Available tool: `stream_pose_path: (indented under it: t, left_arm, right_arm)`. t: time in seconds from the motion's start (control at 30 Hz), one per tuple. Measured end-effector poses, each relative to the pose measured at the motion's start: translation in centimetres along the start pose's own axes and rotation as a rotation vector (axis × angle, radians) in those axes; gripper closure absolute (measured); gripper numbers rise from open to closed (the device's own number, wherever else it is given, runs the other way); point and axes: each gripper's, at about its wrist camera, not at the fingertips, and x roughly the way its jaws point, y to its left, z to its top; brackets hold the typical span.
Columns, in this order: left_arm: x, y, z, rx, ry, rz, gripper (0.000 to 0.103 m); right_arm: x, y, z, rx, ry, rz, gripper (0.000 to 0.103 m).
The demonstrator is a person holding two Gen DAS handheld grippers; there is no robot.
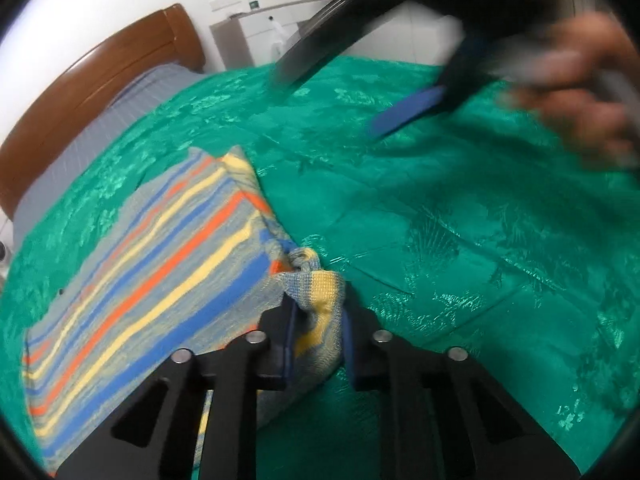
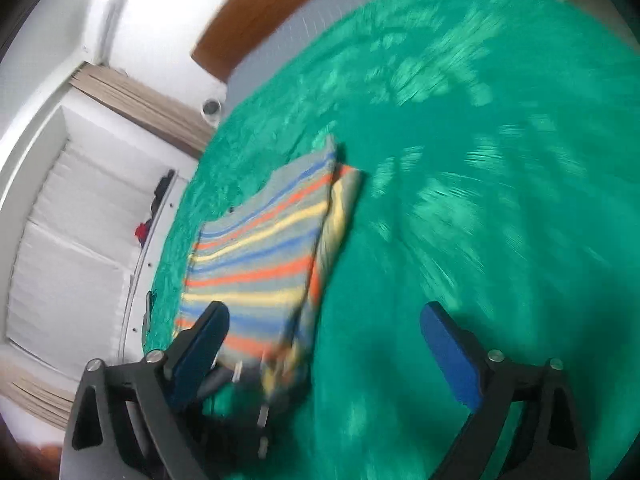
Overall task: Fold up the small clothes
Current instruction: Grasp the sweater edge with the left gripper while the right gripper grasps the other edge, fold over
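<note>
A small striped garment (image 1: 160, 264), with grey, blue, orange and yellow bands, lies partly folded on the green bedspread (image 1: 440, 240). My left gripper (image 1: 318, 304) is shut on a bunched corner of it at its near right end. My right gripper (image 1: 352, 92) hovers blurred over the bedspread beyond, jaws wide apart, with a hand (image 1: 580, 92) on its grip. In the right wrist view the garment (image 2: 260, 248) lies ahead and to the left. The right gripper (image 2: 324, 316) is open above its near edge and holds nothing. A dark blurred shape at the garment's near corner looks like the left gripper (image 2: 248, 396).
A wooden headboard (image 1: 100, 64) and a grey sheet (image 1: 120, 120) bound the bed on the far left. A low cabinet (image 1: 256, 32) stands against the white wall. White panelled furniture (image 2: 80, 220) runs beside the bed. The bedspread (image 2: 480, 200) stretches right of the garment.
</note>
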Motion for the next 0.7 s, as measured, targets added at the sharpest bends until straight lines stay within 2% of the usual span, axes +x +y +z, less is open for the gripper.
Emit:
stream_pose_path:
  t: [0.03, 0.1, 0.17, 0.2, 0.23, 0.33, 0.4, 0.5, 0.6, 0.7]
  left_arm:
    - [0.0, 0.3, 0.1, -0.010, -0.002, -0.009, 0.088]
    - [-0.2, 0.6, 0.1, -0.025, -0.014, -0.023, 0.088]
    - [-0.4, 1.0, 0.0, -0.042, -0.029, -0.035, 0.091]
    - [-0.8, 1.5, 0.0, -0.067, -0.043, -0.046, 0.091]
    - [-1.4, 2.1, -0.2, -0.101, -0.060, -0.058, 0.092]
    - [-4.4, 5.7, -1.4, -0.255, -0.123, -0.078, 0.092]
    - [-7.1, 8.7, -3.0, -0.381, -0.167, -0.089, 0.092]
    - [-11.1, 12.7, -6.0, -0.518, -0.216, -0.063, 0.092]
    - [-13.7, 16.3, -9.5, -0.631, -0.214, -0.028, 0.092]
    - [-14.9, 19.0, -13.2, -0.720, -0.183, 0.041, 0.092]
  right_arm:
    - [2.0, 0.0, 1.3, 0.013, 0.019, 0.007, 0.017]
    - [6.0, -0.1, 3.8, 0.046, 0.049, 0.011, 0.019]
    - [8.4, 0.1, 5.4, 0.066, 0.029, -0.003, 0.039]
    - [9.0, 0.4, 5.8, 0.075, 0.032, 0.004, 0.081]
    - [9.4, 0.8, 6.3, 0.079, 0.041, -0.018, 0.095]
    - [8.6, 4.7, 6.9, -0.023, 0.028, -0.052, 0.095]
    - [7.7, 8.6, 7.3, -0.073, 0.007, -0.018, 0.095]
    - [8.8, 14.8, 7.7, -0.149, 0.017, 0.021, 0.095]
    - [13.1, 20.9, 7.3, -0.222, 0.069, 0.059, 0.095]
    - [19.0, 25.9, 5.9, -0.292, 0.130, 0.067, 0.095]
